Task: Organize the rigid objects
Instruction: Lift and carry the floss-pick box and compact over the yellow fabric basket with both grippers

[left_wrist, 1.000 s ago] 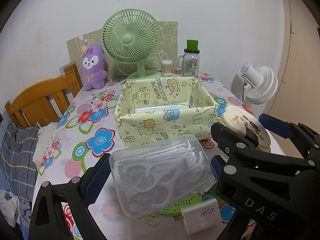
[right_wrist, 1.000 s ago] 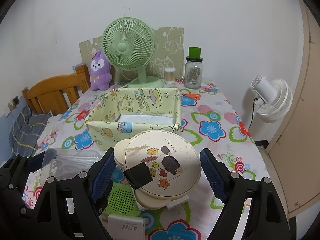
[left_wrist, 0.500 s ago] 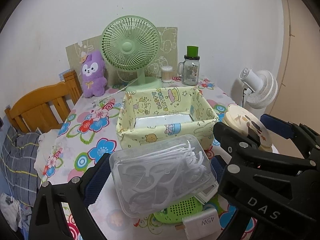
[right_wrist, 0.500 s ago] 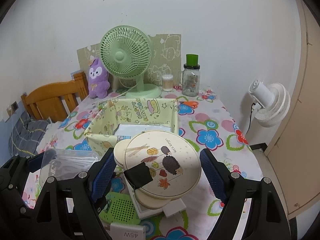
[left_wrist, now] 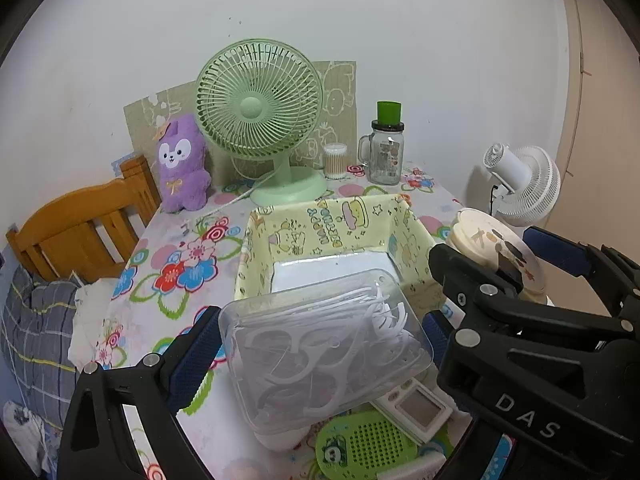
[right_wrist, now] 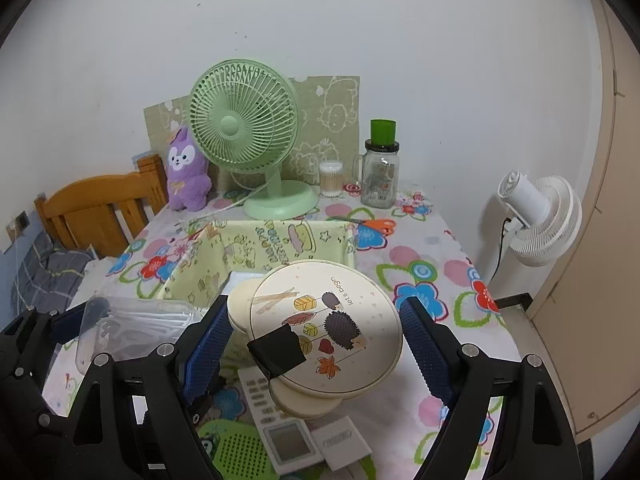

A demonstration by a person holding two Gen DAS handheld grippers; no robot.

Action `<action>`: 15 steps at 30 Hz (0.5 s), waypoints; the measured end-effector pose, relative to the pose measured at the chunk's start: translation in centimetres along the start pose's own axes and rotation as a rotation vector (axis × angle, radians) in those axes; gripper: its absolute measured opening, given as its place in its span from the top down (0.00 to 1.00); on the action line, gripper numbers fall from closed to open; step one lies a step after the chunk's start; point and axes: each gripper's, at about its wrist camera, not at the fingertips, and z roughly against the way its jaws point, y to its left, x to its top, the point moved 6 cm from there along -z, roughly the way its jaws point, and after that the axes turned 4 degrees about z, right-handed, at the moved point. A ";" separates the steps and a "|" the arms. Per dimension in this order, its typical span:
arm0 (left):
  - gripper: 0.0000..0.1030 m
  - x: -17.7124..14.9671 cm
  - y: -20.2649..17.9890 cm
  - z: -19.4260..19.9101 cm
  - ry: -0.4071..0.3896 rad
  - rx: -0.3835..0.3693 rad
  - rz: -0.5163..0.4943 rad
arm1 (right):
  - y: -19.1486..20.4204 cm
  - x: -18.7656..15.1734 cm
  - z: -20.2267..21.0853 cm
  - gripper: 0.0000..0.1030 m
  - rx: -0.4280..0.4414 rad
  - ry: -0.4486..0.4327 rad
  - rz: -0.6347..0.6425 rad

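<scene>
My left gripper (left_wrist: 320,344) is shut on a clear plastic box of white hooks (left_wrist: 324,352) and holds it above the table, just in front of the yellow cartoon-print fabric bin (left_wrist: 332,236). My right gripper (right_wrist: 316,332) is shut on a cream round box with a hedgehog print (right_wrist: 326,328), held above the table at the bin's near right corner (right_wrist: 348,240). The clear box also shows at the left of the right wrist view (right_wrist: 136,320), and the round box at the right of the left wrist view (left_wrist: 496,248). A white flat item (left_wrist: 332,272) lies inside the bin.
Under the grippers lie a white remote (right_wrist: 276,424), a green perforated item (right_wrist: 236,452) and a white charger (right_wrist: 340,440). At the back stand a green fan (left_wrist: 260,112), a purple plush (left_wrist: 180,168), a glass jar (left_wrist: 386,152) and a cotton swab tub (left_wrist: 335,160). Orange scissors (right_wrist: 372,224) lie behind the bin. A wooden chair (left_wrist: 80,228) stands left, a white fan (right_wrist: 536,216) right.
Both grippers have risen and moved forward toward the bin with their boxes. The remote under them has come into view and the charger has slid to the frame's bottom edge.
</scene>
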 end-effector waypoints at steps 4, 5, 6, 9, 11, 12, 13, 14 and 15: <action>0.04 0.7 0.2 -0.7 0.002 -0.004 0.002 | 0.0 0.7 -0.8 0.17 0.002 -0.004 -0.005; 0.04 0.8 0.2 -0.9 0.004 -0.003 0.003 | 0.1 0.8 -1.0 0.17 0.002 -0.007 -0.004; 0.04 1.0 0.2 -1.1 0.004 -0.002 0.003 | 0.1 1.0 -1.1 0.17 0.002 -0.007 -0.004; 0.04 1.4 0.4 -1.6 0.005 0.002 0.002 | 0.2 1.5 -1.8 0.17 0.004 -0.008 -0.002; 0.04 1.8 0.4 -2.0 0.002 0.006 0.000 | 0.3 1.8 -2.1 0.17 0.004 -0.009 0.000; 0.04 2.0 0.5 -2.2 0.000 0.006 0.001 | 0.3 1.9 -2.2 0.17 0.003 -0.010 0.000; 0.04 2.1 0.5 -2.3 -0.001 0.005 0.000 | 0.3 2.1 -2.5 0.17 0.000 -0.011 -0.002; 0.04 2.3 0.6 -2.5 -0.001 0.004 0.000 | 0.2 2.2 -2.7 0.17 0.000 -0.011 -0.004; 0.04 2.3 0.6 -2.7 0.000 0.003 0.001 | 0.2 2.4 -3.0 0.17 -0.001 -0.009 -0.005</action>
